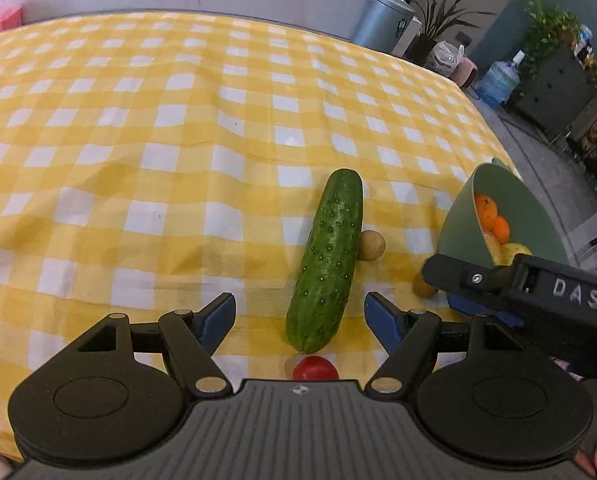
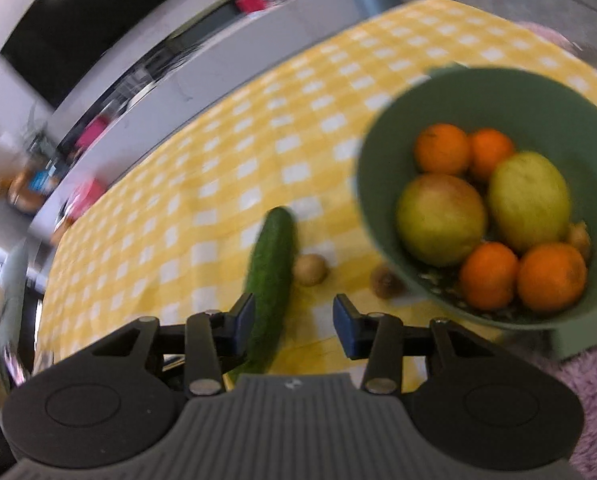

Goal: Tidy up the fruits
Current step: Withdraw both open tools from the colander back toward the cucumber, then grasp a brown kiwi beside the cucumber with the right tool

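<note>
I take the long, bumpy dark-green cucumber (image 1: 327, 261) as my landmark; it lies flat on the yellow-and-white checked cloth (image 1: 138, 120) over the tabletop, its near end toward me; a small round tan fruit (image 1: 371, 245) touches its right flank about halfway along, and a small red tomato (image 1: 314, 368) sits just off its near end, half hidden by my left tool's body; a second small brownish fruit (image 1: 424, 287) lies further right of the cucumber, close against the foot of the sage-green plastic bowl (image 1: 458, 224).

That bowl stands well to the cucumber's right, near the cloth's edge; in the right wrist view it holds four oranges (image 2: 442, 148), a yellow-green apple-like fruit (image 2: 440, 218) and a yellow lemon-shaped fruit (image 2: 528, 200), with one small brown fruit tucked at the bowl's right side.

My left hand-held gripper (image 1: 300, 320) hangs over the cucumber's near end, blue pads spread wide on either side, not touching it; my right hand-held gripper (image 2: 294, 322) sits just right of the cucumber, jaws partly apart, nothing between them, its left pad overlapping the cucumber's flank in view; whether it touches I cannot tell, as that view is blurred.
</note>
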Action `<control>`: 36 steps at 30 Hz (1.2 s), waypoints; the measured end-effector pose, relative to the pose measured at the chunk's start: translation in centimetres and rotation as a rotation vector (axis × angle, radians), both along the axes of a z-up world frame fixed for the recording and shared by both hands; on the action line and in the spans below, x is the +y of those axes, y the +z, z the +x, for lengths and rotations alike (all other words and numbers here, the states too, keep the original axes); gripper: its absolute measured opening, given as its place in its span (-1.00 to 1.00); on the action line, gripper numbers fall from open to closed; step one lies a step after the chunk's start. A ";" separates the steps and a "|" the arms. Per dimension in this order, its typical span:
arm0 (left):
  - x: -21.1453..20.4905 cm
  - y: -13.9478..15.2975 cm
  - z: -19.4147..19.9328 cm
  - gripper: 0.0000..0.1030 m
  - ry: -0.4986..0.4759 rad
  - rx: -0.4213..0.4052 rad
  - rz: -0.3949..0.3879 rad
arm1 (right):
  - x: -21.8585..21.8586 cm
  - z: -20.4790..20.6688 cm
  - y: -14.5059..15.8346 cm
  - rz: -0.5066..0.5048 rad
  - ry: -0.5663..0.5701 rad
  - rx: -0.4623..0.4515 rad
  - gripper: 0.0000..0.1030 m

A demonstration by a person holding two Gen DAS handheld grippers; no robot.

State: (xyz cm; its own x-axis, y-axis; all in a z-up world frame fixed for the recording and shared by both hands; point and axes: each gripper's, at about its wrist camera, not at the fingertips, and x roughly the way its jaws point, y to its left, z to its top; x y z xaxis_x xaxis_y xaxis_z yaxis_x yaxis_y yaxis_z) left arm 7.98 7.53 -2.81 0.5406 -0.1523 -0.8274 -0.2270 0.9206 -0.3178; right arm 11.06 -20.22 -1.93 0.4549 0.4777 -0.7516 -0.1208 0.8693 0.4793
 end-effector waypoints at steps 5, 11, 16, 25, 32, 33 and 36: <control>1.0 0.0 0.1 0.67 0.007 -0.012 -0.049 | -1.6 0.8 -1.7 0.017 -0.131 0.094 -0.36; 1.7 -0.8 0.4 0.67 0.014 0.001 -0.078 | -1.6 0.8 -3.8 0.001 -0.351 0.110 -0.38; 2.0 -1.2 0.7 0.67 0.026 0.015 -0.078 | -2.1 0.9 -4.5 0.080 -0.464 0.151 -0.38; 2.1 -1.5 0.8 0.67 0.023 0.022 -0.071 | -1.5 1.0 -5.0 0.072 -0.611 0.176 -0.57; 2.3 -1.5 0.8 0.67 0.025 0.024 -0.069 | -1.0 1.5 -4.6 0.027 -0.504 0.165 -0.58; 2.3 -1.5 0.8 0.67 0.026 0.024 -0.070 | -1.0 1.6 -4.4 0.021 -0.478 0.157 -0.58; 2.5 -1.4 0.8 0.67 0.030 0.025 -0.075 | 0.5 2.7 -3.9 -0.076 -0.245 0.178 -0.58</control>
